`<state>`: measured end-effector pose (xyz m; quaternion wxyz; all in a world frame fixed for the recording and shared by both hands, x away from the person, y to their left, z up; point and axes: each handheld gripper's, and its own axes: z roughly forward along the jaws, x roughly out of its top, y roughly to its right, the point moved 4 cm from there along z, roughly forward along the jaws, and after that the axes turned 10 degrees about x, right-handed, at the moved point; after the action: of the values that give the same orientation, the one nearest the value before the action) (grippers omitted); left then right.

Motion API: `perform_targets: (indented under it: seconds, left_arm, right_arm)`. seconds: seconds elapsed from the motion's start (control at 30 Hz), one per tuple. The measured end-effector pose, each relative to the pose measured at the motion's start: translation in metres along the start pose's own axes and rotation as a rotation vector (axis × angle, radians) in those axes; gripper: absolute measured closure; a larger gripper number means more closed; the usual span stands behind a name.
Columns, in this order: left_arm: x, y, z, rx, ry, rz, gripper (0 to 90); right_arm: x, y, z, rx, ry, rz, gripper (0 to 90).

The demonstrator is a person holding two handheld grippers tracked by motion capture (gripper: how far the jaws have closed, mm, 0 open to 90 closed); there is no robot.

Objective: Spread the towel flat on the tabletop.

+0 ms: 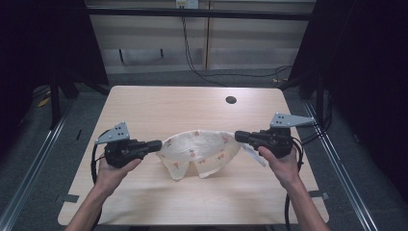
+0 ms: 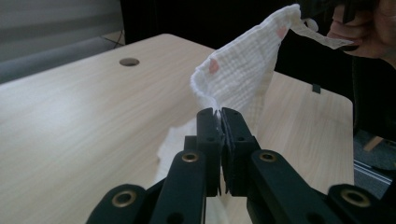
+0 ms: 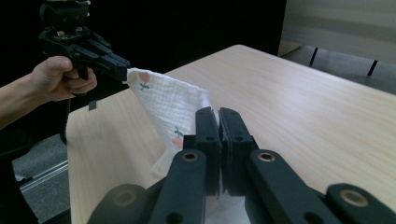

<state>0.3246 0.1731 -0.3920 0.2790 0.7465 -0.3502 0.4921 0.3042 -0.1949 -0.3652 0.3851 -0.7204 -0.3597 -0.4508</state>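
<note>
Scene: a person at a light wooden table (image 1: 144,103) holds a claw in each hand, a small white cloth (image 1: 199,150) stretched between them.
Cloth: white crinkled muslin printed with small pink flowers, raised by its two ends above the middle of the table; its centre sags in a curve and its lower fold reaches the tabletop or hangs just over it, which cannot be told.
Left claw (image 1: 160,144): pinched tight on the left end of the cloth; the left gripper view shows the two black jaws pressed together with the fabric's edge (image 2: 219,109) caught between them.
Right claw (image 1: 236,136): clamped on the right end of the cloth; in the right gripper view the jaws meet with white fabric (image 3: 175,109) running out from between them toward the other hand.
Label strip: a narrow white tape (image 1: 253,156) hangs from the cloth's right end, just below the right claw.
Hands: left hand (image 1: 113,168) and right hand (image 1: 284,163) grip the claw bodies from beneath, forearms coming in from the near edge.
Table: a round cable hole (image 1: 231,100) sits near the far edge, well apart from the cloth.
Surroundings: grey floor, black cables trailing along the far wall.
</note>
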Motion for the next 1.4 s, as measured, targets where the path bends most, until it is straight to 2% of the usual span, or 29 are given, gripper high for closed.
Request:
perform_targets:
  seconds: [0.07,0.1,0.2,0.33,0.5,0.63,0.73,0.77,0.8,0.83,0.9,0.93,0.97,1.07,1.13,1.2,1.23,1.3,1.4]
  left_arm:
    - [0.008,-0.002,-0.005,0.007,0.024,-0.005,87.1]
    - [0.012,-0.002,-0.008,0.002,0.044,-0.015,87.1]
    - [0.02,0.0,-0.017,0.003,0.071,0.004,87.2]
    - [0.029,0.003,-0.026,0.023,0.09,0.021,87.2]
    - [0.037,0.014,-0.035,0.016,0.097,0.064,87.3]
    - [0.049,0.02,-0.047,0.018,0.112,0.08,87.4]
    - [0.06,0.027,-0.06,0.005,0.129,0.09,87.3]
    - [0.063,0.029,-0.064,-0.029,0.147,0.065,87.3]
    - [0.065,0.032,-0.067,-0.047,0.156,0.057,87.3]
    - [0.066,0.035,-0.068,-0.034,0.147,0.079,87.3]
    - [0.065,0.039,-0.064,0.025,0.12,0.14,87.3]
    - [0.062,0.038,-0.059,0.022,0.107,0.139,87.3]
    - [0.058,0.035,-0.053,0.012,0.101,0.12,87.3]
    - [0.041,0.022,-0.03,0.026,0.056,0.091,87.2]
    - [0.031,0.016,-0.018,0.014,0.04,0.059,87.2]
    - [0.023,0.013,-0.009,0.02,0.02,0.055,87.2]
    - [0.02,0.012,-0.004,0.008,0.016,0.039,87.2]
    - [0.014,0.008,0.005,0.021,-0.02,0.045,87.2]
    - [0.007,0.002,0.013,0.015,-0.033,0.013,87.1]
  right_arm:
    - [0.008,-0.001,-0.002,-0.001,0.009,-0.017,87.6]
    - [0.012,-0.004,-0.004,-0.013,0.02,-0.041,87.6]
    - [0.025,-0.015,-0.01,0.001,0.036,-0.079,87.7]
    - [0.034,-0.023,-0.017,0.008,0.033,-0.094,87.7]
    - [0.041,-0.036,-0.028,0.016,0.045,-0.118,87.8]
    - [0.047,-0.05,-0.038,0.024,0.039,-0.15,87.8]
    - [0.054,-0.06,-0.047,0.033,0.073,-0.166,87.8]
    - [0.055,-0.064,-0.05,0.04,0.082,-0.176,87.8]
    - [0.057,-0.067,-0.053,0.05,0.091,-0.188,87.8]
    - [0.057,-0.07,-0.054,0.049,0.093,-0.195,87.8]
    - [0.055,-0.07,-0.054,0.044,0.079,-0.194,87.8]
    - [0.052,-0.068,-0.053,0.038,0.072,-0.187,87.8]
    - [0.048,-0.064,-0.051,0.034,0.063,-0.178,87.8]
    - [0.033,-0.049,-0.045,0.02,0.05,-0.136,87.8]
    - [0.023,-0.037,-0.04,-0.001,0.028,-0.102,87.8]
    - [0.013,-0.028,-0.036,-0.03,0.008,-0.075,87.8]
    - [0.009,-0.025,-0.034,-0.041,-0.003,-0.065,87.8]
    - [0.003,-0.02,-0.031,-0.054,-0.012,-0.053,87.8]
    - [-0.003,-0.013,-0.026,-0.058,-0.022,-0.036,87.8]
